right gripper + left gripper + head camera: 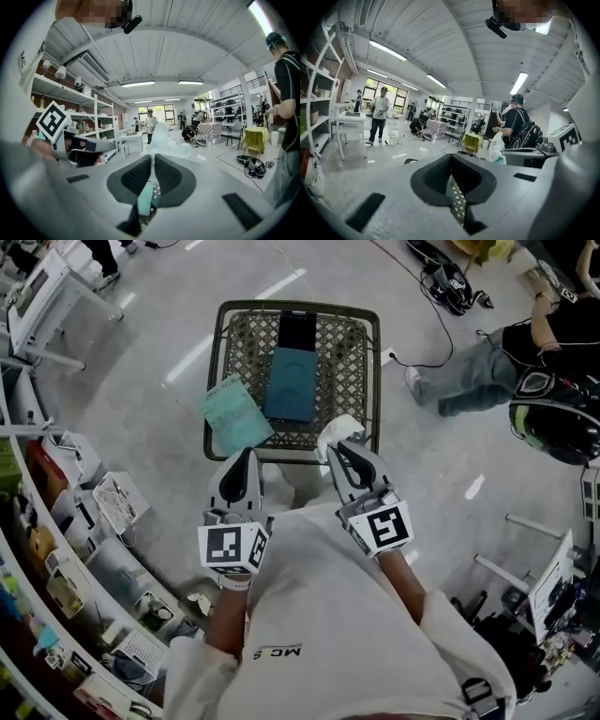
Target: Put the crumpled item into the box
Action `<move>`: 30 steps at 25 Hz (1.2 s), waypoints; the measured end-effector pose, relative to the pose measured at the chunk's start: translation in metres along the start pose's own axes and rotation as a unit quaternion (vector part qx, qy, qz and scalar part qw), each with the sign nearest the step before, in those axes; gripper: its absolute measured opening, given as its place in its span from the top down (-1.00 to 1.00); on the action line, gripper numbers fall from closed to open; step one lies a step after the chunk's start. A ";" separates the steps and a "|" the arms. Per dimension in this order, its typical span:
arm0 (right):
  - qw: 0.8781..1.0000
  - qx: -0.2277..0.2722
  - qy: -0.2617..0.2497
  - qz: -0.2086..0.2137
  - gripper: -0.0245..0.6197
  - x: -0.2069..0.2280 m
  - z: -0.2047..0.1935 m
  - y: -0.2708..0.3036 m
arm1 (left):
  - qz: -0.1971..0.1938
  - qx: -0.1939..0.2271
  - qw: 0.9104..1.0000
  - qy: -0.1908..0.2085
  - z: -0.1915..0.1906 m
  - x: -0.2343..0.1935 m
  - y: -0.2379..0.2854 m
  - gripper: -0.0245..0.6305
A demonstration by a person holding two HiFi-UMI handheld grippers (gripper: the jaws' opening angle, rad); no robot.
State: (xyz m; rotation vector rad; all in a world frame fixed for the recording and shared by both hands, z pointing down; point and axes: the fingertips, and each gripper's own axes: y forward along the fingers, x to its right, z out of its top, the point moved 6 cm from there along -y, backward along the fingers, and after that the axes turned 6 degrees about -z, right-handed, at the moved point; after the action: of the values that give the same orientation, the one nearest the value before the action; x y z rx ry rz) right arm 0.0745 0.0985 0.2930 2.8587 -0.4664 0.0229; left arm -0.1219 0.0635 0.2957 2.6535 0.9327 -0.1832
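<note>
— What does the left side show?

— The left gripper [247, 456] hangs at about 7 o'clock of the dark wire-mesh box [300, 304], which stands on the floor. Its fingers [433, 178] are pressed together with nothing between them. Only mesh and a strip of teal show through the slit below.

— And inside the box?

— A pale teal flat packet [234, 413] lies across the rim at 8 o'clock. A darker teal flat pack [291, 381] rests in the middle, and a black flat item [298, 329] sits toward 12 o'clock.

— Where is the task's thing?

— The white crumpled wad [339, 426] is at the box's 5 o'clock corner, over the mesh just inside the near rim. Whether it is paper or thin film cannot be told. The right gripper [336, 446] has its fingers [136, 178] pinching the wad's near edge, and the rest billows out past the tips.

— How will it handle?

— It is probably very light and soft, so it should squash rather than resist. On release it may spring open or cling to the pads. A hold on a thick fold looks safer than one on a thin loose edge, which could tear or slip out. The wad should fall freely if let go over the open middle.
</note>
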 end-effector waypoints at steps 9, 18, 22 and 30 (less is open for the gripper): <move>1.000 -0.027 0.010 -0.001 0.81 0.014 -0.003 0.056 | -0.004 -0.011 1.000 -0.006 0.015 -0.032 0.037 0.85; 0.999 -0.045 -0.003 0.030 0.81 0.025 -0.014 0.093 | 0.009 -0.020 1.000 -0.009 0.018 -0.044 0.061 0.85; 0.998 -0.051 -0.013 0.040 0.81 0.026 -0.017 0.108 | 0.014 -0.027 0.999 -0.018 0.015 -0.052 0.065 0.85; 0.997 -0.050 -0.040 0.042 0.81 0.054 -0.022 0.154 | 0.020 -0.034 0.999 -0.028 0.012 -0.058 0.083 0.85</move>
State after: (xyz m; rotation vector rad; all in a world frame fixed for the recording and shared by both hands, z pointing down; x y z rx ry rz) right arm 0.0774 -0.0543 0.3535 2.7486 -0.5856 -0.0983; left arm -0.1151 -0.0351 0.3184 2.5896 0.8514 -0.2107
